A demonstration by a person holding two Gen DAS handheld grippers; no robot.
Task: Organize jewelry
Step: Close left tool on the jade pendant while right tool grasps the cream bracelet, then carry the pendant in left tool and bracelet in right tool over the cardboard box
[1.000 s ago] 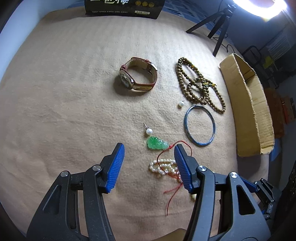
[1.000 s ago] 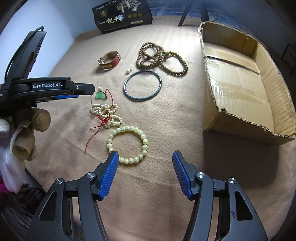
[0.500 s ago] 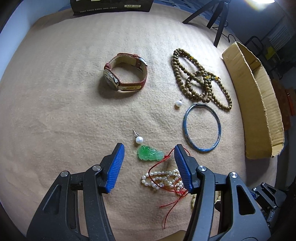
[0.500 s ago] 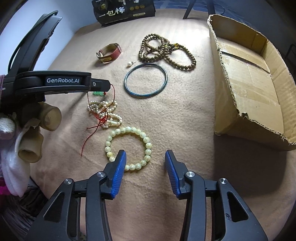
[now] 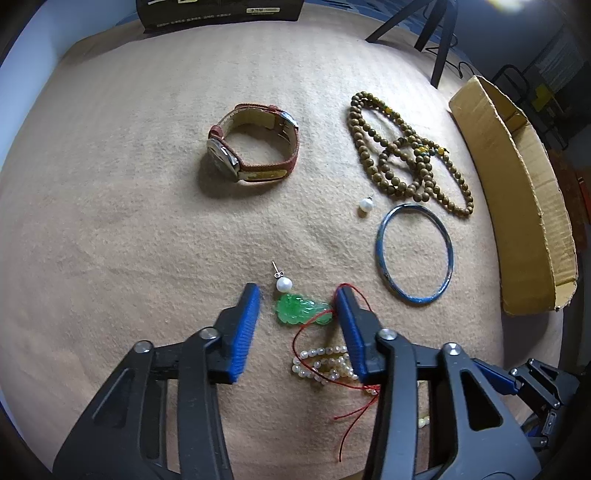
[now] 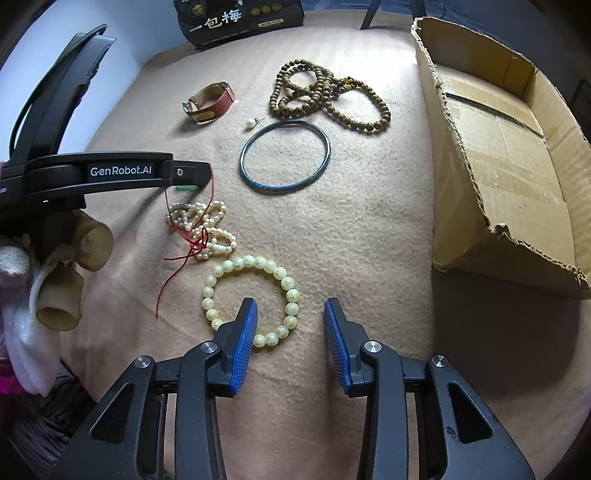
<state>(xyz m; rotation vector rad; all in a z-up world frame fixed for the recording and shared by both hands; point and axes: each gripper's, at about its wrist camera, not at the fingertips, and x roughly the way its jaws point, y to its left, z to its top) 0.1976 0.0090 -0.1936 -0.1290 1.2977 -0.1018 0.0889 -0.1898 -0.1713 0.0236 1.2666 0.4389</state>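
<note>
A green jade pendant [image 5: 301, 309] on a red cord [image 5: 347, 417] lies on the tan cloth between the fingers of my left gripper [image 5: 297, 291]. Its jaws are closing, and the blue pads stand just clear of the pendant on either side. A pearl earring [image 5: 283, 283] lies right at the fingertips, and a pearl string [image 5: 321, 363] sits under the right finger. My right gripper [image 6: 291, 303] points down at a pale green bead bracelet [image 6: 236, 263]. Its jaws are closing too. The bracelet's right side lies between them without touching the pads.
A red-strapped watch [image 5: 266, 168], a brown bead string [image 5: 406, 155], a second pearl earring [image 5: 365, 205] and a blue bangle [image 5: 378, 254] lie farther back. An open cardboard box [image 6: 517, 166] stands at the right. At the far edge are a black printed box [image 6: 236, 18] and tripod legs [image 5: 436, 37].
Both grippers came lower toward the cloth and their jaws narrowed. The pendant, ahead of the left fingertips before, is now between them; the bracelet's right side came between the right fingers.
</note>
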